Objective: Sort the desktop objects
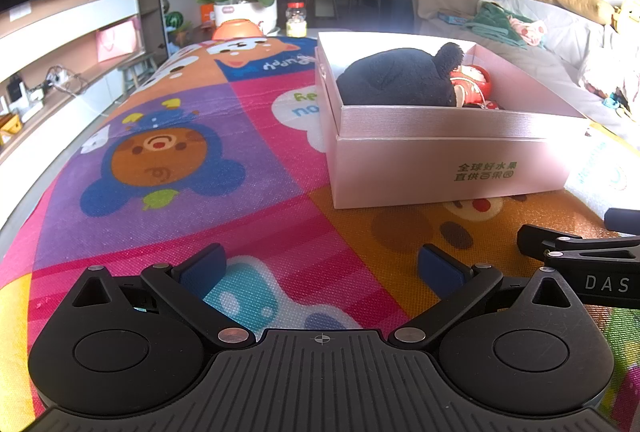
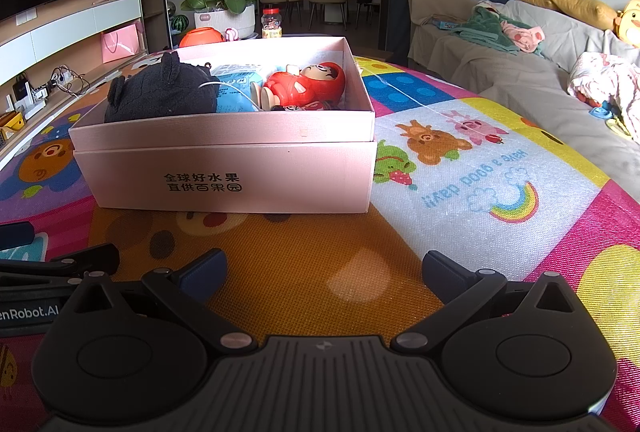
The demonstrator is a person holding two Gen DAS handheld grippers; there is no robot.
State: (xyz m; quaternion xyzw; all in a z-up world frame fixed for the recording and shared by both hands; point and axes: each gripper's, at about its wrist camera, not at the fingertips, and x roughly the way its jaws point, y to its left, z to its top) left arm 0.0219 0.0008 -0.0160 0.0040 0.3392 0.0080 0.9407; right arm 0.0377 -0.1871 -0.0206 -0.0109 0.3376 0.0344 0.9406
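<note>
A pink box (image 1: 448, 167) (image 2: 228, 175) stands on the cartoon play mat. Inside it lie a black plush (image 1: 396, 77) (image 2: 160, 91), a red doll (image 2: 308, 81) (image 1: 472, 87) and a blue packet (image 2: 236, 87). My left gripper (image 1: 322, 268) hovers low over the mat, short of the box's left front corner, open and holding nothing. My right gripper (image 2: 324, 270) is open too, in front of the box over the orange patch. Each gripper shows at the edge of the other's view.
The mat (image 1: 192, 151) (image 2: 480, 167) covers the table. Beyond its far end stand an orchid pot (image 2: 224, 17), an orange bowl (image 2: 201, 35) and a jar (image 2: 271, 23). A sofa (image 2: 520, 63) with clothes runs along the right; a TV shelf (image 1: 60, 31) is on the left.
</note>
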